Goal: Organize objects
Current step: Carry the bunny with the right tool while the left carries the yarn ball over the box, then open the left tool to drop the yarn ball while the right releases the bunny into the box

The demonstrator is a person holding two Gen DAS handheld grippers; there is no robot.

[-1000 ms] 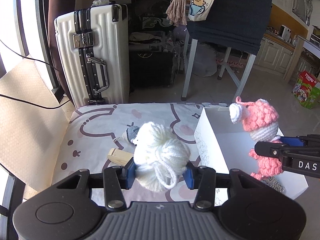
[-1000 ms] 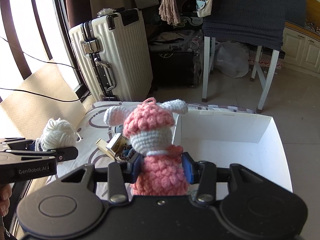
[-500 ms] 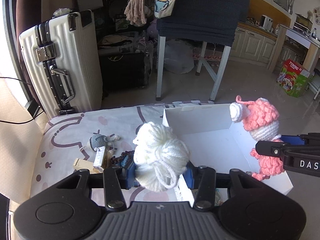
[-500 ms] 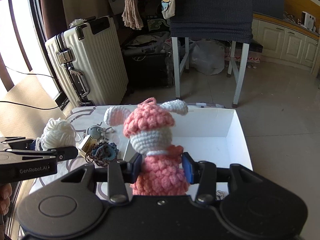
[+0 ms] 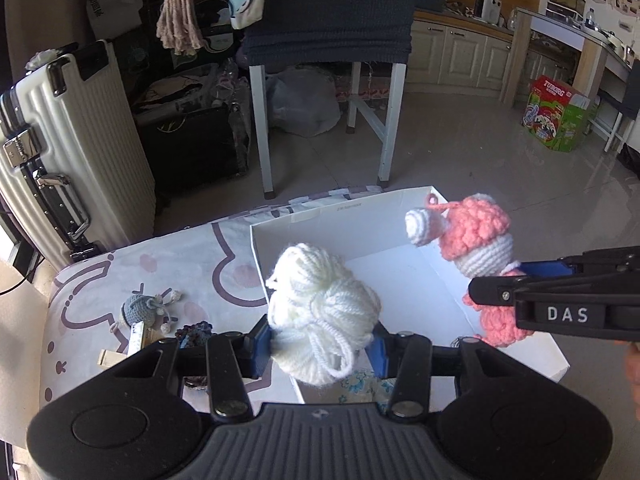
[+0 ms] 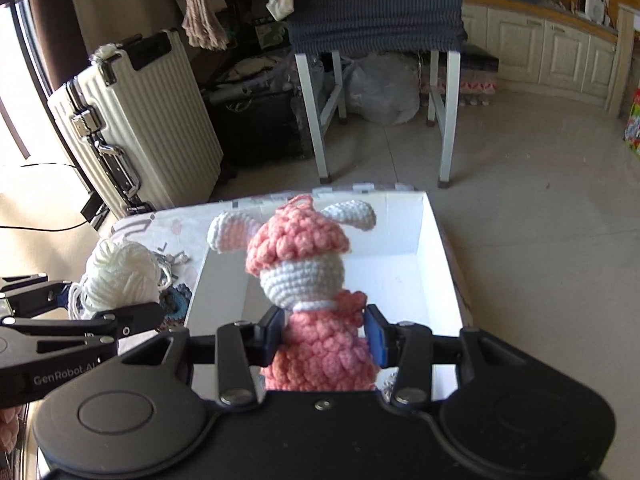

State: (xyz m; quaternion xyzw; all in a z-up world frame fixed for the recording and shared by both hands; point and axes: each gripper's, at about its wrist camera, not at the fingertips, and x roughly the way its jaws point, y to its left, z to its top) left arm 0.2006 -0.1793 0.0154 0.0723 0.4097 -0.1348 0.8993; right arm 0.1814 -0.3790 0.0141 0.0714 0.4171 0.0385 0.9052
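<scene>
Left wrist view: our left gripper [image 5: 320, 346] clamps white yarn ball [image 5: 320, 312] between blue pads, over near-left wall of white box [image 5: 360, 220]. Grey crochet toy [image 5: 138, 310] ahead-left on patterned mat [image 5: 180, 256].

Right wrist view: our right gripper [image 6: 324, 336] pinches pink crochet bunny [image 6: 308, 280] upright, above open box [image 6: 432, 248]. Yarn ball [image 6: 120, 276] to left, held in left gripper [image 6: 106, 304].

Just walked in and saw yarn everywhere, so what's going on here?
A person is tidying crochet items with a handheld gripper in each hand. The left gripper is shut on a white yarn ball, held at the near-left corner of a white box. The right gripper is shut on a pink crochet doll, held upright above the box. A small blue crochet toy and other bits lie on the patterned mat.
</scene>
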